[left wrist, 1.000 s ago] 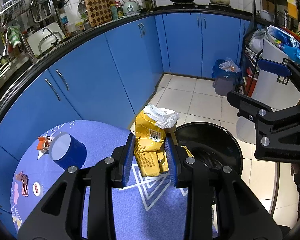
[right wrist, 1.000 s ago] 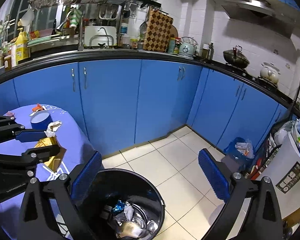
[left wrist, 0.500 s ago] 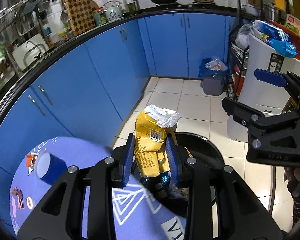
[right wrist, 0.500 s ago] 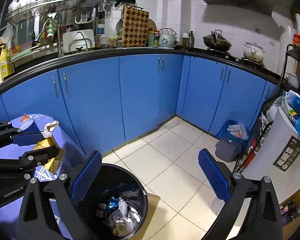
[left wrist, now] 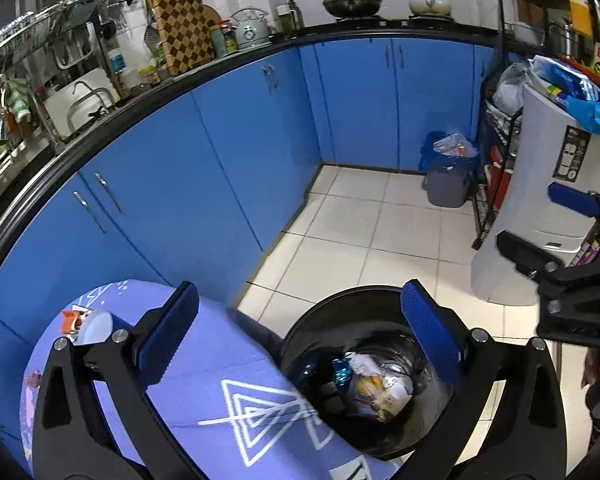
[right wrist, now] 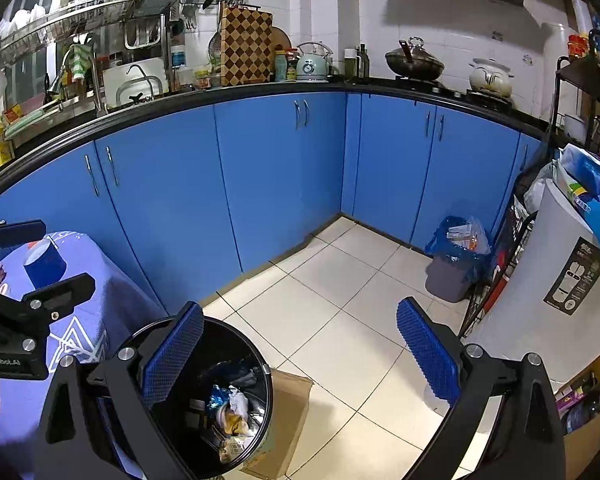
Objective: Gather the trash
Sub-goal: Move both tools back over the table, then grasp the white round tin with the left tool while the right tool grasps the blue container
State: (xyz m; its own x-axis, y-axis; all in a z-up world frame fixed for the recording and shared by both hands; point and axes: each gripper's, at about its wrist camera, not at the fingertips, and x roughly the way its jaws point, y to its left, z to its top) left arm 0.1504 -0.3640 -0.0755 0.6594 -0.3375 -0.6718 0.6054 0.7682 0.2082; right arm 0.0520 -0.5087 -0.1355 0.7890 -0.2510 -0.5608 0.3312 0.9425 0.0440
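Observation:
A black round trash bin (left wrist: pixel 300 332) stands on the floor beside the blue-clothed table (left wrist: pixel 204 376). The yellow bag (left wrist: pixel 380 394) lies inside it among other trash. My left gripper (left wrist: pixel 300 336) is open and empty, above the bin's near rim. My right gripper (right wrist: pixel 300 356) is open and empty, above the floor just right of the bin (right wrist: pixel 260 364); it also shows at the right edge of the left wrist view (left wrist: pixel 548 232). The left gripper shows at the left of the right wrist view (right wrist: pixel 32 256).
A blue cup (left wrist: pixel 96 326) and an orange scrap (left wrist: pixel 67 316) sit on the table. A cardboard box (right wrist: pixel 292 404) lies by the bin. A small grey bin with a blue bag (right wrist: pixel 456 264), a white appliance (right wrist: pixel 564 280) and blue cabinets (right wrist: pixel 280 176) surround the tiled floor.
My left gripper has opened and let go of the yellow bag, which dropped into the black bin. Both grippers have shifted slightly over the bin.

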